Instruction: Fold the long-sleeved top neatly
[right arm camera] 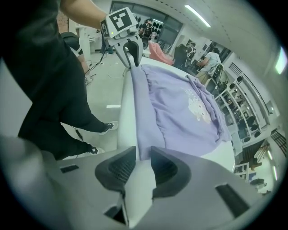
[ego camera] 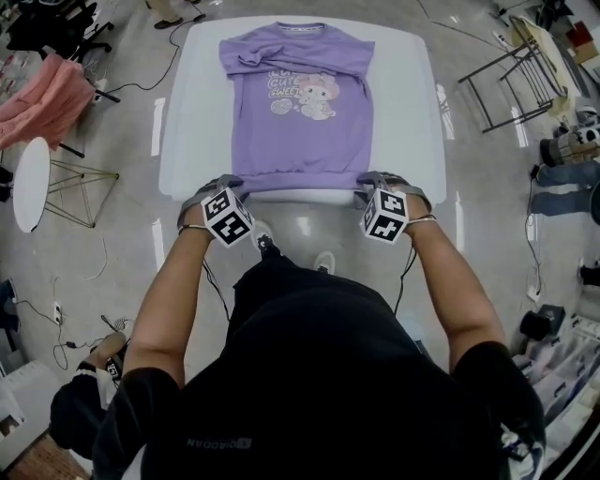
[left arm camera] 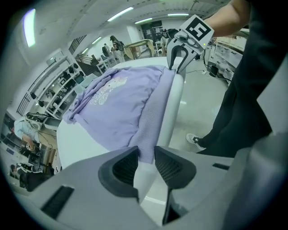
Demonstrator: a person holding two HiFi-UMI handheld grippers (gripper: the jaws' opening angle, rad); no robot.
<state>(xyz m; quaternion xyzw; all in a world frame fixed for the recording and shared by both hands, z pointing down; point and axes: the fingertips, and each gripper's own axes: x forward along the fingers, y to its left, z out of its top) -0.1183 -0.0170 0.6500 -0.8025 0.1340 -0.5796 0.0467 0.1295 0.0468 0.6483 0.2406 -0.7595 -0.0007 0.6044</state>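
Looking down in the head view, I see the purple top (ego camera: 300, 103) flat on the white table (ego camera: 183, 141), with its hem (ego camera: 300, 178) at the near edge. My left gripper (ego camera: 223, 190) and right gripper (ego camera: 380, 186) sit at its corners. In the left gripper view the jaws are spread with the hem corner between them, unpinched. The right gripper view shows the same. I judge this the hem grab: next I should close both and carry the hem toward the collar.

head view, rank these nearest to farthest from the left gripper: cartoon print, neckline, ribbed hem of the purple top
1. Ribbed hem: at the near edge, its corner right at the left gripper.
2. Cartoon print: mid-chest, farther up and to the right.
3. Neckline: at the far end.
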